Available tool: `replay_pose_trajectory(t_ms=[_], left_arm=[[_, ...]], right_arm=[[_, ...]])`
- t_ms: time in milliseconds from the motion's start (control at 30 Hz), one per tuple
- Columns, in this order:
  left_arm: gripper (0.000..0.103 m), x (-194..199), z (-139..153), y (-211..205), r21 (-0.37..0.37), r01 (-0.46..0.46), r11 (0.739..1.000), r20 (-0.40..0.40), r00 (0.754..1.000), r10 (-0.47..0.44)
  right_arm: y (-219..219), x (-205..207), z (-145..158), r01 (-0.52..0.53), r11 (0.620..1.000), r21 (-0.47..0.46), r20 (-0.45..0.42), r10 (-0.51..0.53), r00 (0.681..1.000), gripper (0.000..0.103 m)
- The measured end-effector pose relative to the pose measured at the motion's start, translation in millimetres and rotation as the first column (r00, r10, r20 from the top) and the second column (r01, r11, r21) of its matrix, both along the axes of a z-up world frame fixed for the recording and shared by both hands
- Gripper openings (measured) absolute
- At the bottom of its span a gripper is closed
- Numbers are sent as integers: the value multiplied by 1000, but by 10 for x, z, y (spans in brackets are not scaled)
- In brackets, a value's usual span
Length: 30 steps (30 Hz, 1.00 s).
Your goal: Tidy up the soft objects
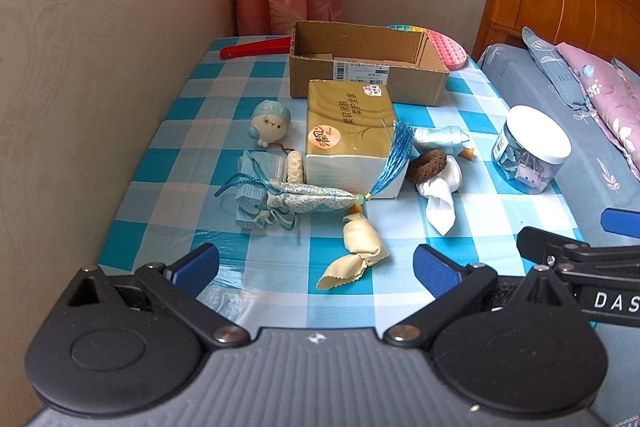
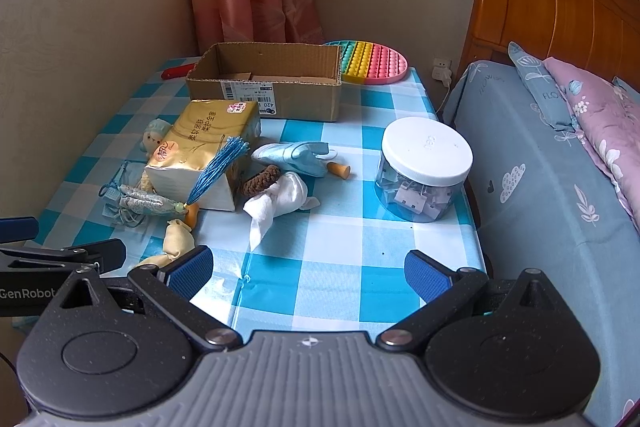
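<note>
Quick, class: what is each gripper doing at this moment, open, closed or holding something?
Left gripper: open, holding nothing, above the checked tablecloth.
Right gripper: open, holding nothing.

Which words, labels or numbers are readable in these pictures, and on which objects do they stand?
"DAS": right gripper arm.
"GenRobot": left gripper arm.
"420": label on cardboard box; other print too small.
"FLOW": pillow.
Tissue pack: Chinese characters, not clearly readable.
Jar lid: embossed, unreadable.

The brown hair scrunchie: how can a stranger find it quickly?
Find the gold tissue pack in front of the cardboard box. At its right lies the brown hair scrunchie, touching a white cloth. It is the only dark ring.
</note>
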<state>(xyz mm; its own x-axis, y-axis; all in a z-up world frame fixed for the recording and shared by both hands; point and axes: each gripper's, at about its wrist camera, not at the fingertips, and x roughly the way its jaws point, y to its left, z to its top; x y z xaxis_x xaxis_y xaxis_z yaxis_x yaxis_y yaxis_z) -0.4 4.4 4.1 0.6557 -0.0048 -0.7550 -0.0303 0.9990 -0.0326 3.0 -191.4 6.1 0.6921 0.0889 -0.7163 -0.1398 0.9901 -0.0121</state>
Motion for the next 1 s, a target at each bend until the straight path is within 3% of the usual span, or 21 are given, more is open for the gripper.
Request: replay_pose_trajectory(t_ms=[1000], left_arm=[[102,8,8,-1,17,8,1000,11,1000,-8]], right_arm=[[0,1,8,-20,1000,-12,22,20,1000,103]])
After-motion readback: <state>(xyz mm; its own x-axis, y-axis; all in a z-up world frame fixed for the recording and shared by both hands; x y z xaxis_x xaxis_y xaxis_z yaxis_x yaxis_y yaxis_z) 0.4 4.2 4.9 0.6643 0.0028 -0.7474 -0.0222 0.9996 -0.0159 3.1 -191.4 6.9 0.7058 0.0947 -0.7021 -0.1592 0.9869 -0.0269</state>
